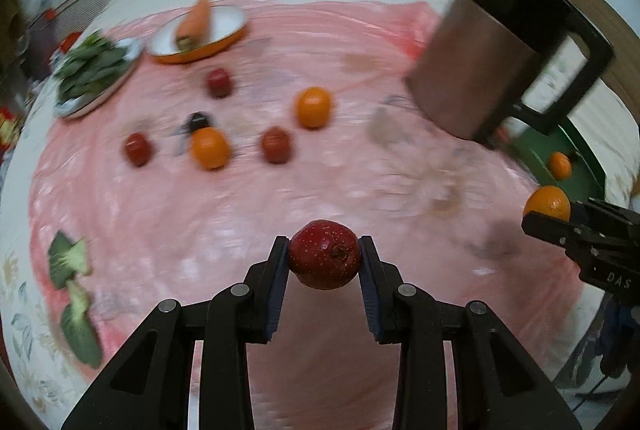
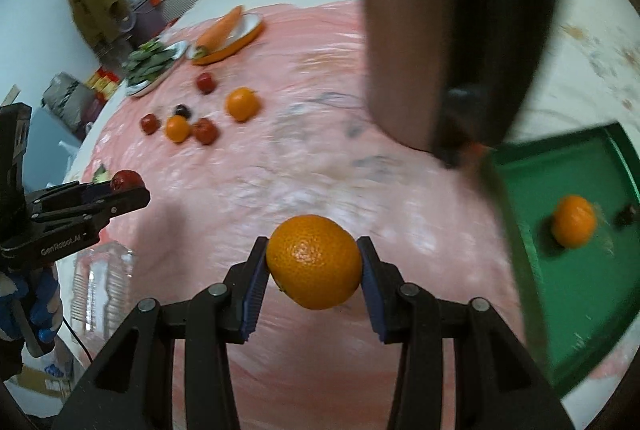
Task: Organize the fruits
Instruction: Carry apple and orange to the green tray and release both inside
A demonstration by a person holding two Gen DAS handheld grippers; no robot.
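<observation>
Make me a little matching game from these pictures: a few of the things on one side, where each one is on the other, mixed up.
Things:
1. red fruit
2. carrot
3. greens
4. held orange

Places:
A. in the right gripper
B. on the grey plate
C. in the left gripper
D. on the orange-rimmed plate

Pairs: 1-C, 2-D, 3-B, 4-A

"GenRobot.AI" on left claw (image 2: 132, 190); "DAS" on right claw (image 1: 536, 220)
</observation>
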